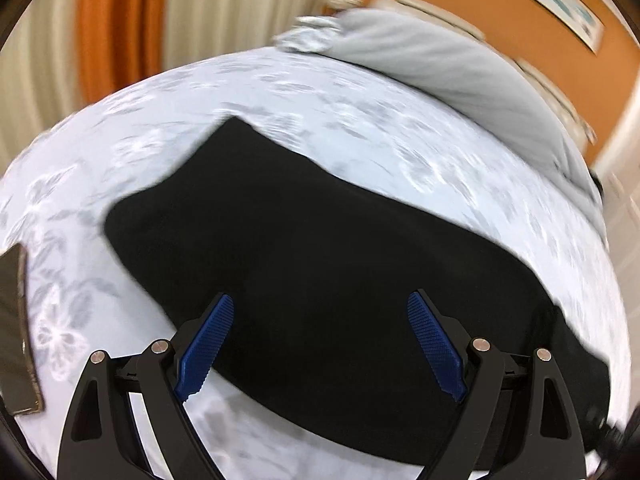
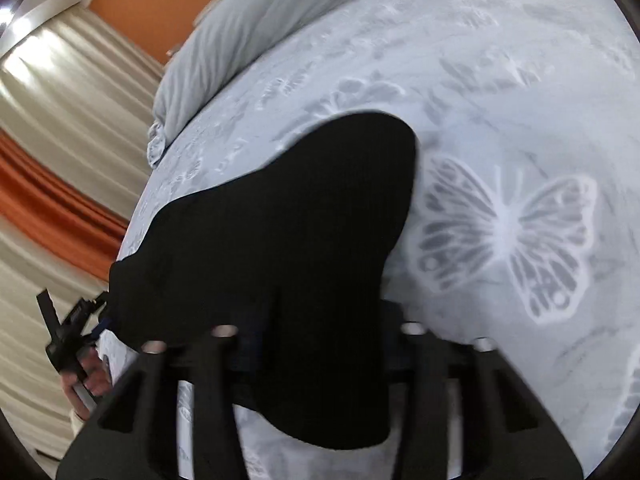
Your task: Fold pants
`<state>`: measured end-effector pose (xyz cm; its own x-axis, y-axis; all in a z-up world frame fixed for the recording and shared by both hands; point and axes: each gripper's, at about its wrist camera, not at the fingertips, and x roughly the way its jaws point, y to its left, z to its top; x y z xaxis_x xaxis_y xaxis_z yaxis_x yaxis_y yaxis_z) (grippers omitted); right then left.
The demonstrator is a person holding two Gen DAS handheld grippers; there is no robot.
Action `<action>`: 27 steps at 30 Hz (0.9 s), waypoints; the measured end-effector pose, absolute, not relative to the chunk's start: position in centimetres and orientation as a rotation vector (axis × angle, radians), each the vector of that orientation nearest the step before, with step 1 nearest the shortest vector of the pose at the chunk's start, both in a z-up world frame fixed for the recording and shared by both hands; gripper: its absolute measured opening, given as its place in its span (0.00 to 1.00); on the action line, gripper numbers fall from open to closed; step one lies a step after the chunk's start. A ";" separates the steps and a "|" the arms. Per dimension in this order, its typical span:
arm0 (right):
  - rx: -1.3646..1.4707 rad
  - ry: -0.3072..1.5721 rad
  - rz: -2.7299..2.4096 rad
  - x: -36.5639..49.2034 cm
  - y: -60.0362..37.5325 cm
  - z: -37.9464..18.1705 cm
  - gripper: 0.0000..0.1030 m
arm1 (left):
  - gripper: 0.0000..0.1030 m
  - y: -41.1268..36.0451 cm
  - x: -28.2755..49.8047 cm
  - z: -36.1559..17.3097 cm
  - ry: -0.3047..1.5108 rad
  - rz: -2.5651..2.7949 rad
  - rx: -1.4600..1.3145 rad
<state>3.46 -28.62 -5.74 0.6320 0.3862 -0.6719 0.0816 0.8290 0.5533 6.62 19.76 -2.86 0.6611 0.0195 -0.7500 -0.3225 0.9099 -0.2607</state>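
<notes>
— What's carrying it all?

— A bed [image 1: 400, 148], its pale blue cover printed with white and grey butterflies.

— And lying on it?

— The black pants [image 1: 320, 264], spread across the middle, partly flat; near the right-hand camera a part is bunched up. At the far side lies a rumpled grey blanket [image 1: 460, 68]. A dark flat thing [image 1: 16, 340] sits on the left edge; what it is, I cannot tell.
</notes>
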 end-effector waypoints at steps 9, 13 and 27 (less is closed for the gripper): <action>0.204 0.930 -0.078 2.0 -28.3 -4.3 0.42 | 0.84 22.8 6.2 -2.7 0.794 0.257 -0.505; 0.033 0.683 0.054 -0.4 -21.2 1.2 0.90 | 0.84 20.2 6.2 -2.0 0.789 0.232 -0.370; -0.149 0.851 0.271 9.2 -6.4 -3.8 0.19 | 0.84 15.5 6.3 -2.5 0.842 0.138 -0.157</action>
<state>9.23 -6.36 -3.84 0.6278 0.1764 -0.7581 -0.2950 0.9553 -0.0220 6.34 15.49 -2.50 0.6580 0.0594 -0.7507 -0.1834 0.9795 -0.0832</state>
